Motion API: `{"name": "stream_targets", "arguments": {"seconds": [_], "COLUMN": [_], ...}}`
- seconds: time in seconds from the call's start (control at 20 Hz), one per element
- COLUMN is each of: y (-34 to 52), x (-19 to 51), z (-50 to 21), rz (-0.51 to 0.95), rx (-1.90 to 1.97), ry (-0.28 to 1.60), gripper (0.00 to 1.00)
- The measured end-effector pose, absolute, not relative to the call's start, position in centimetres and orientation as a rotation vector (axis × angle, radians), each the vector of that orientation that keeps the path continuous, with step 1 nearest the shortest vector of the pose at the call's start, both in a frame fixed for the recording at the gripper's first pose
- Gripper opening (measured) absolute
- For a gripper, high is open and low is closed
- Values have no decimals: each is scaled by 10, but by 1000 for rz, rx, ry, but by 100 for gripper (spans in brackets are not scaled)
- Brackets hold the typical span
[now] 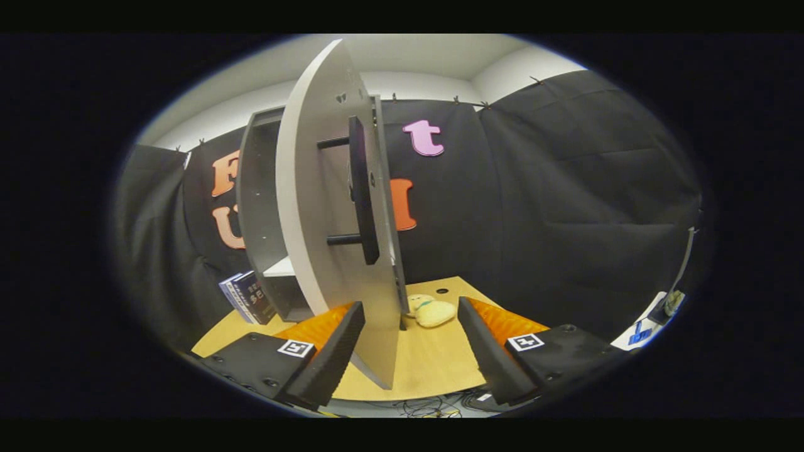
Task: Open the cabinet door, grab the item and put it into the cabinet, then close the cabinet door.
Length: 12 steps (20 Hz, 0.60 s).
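Observation:
The grey cabinet (257, 207) stands on the wooden table (433, 364), and its door (314, 207) is swung wide open toward me, seen nearly edge-on. A black bar handle (363, 188) sticks out from the door's face. My gripper (411, 306) is open with nothing held. The door's lower edge reaches down between my fingers, close beside the left finger (333, 351) and well apart from the right one (487, 351). A pale yellow plush toy (434, 312) lies on the table just beyond the fingertips, right of the door's edge. A shelf (281, 269) shows inside the cabinet.
Dark blue books (248, 298) lean against the cabinet's left side. A small hole (441, 291) marks the tabletop behind the toy. Cables (433, 408) hang below the table's near edge. Off to the right stands a white surface (647, 320) with small blue items.

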State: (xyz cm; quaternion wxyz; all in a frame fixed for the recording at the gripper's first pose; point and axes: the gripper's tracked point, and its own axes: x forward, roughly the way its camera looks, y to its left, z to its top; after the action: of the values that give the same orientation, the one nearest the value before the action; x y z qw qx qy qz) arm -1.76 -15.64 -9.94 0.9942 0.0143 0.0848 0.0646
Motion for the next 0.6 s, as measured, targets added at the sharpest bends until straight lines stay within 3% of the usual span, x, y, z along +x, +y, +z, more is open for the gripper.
{"name": "stream_targets", "arguments": {"seconds": [0.6], "y": [-3], "x": [-3], "z": [-125], "rz": [301], "rx": [24], "ry": [221], "gripper": [97]}}
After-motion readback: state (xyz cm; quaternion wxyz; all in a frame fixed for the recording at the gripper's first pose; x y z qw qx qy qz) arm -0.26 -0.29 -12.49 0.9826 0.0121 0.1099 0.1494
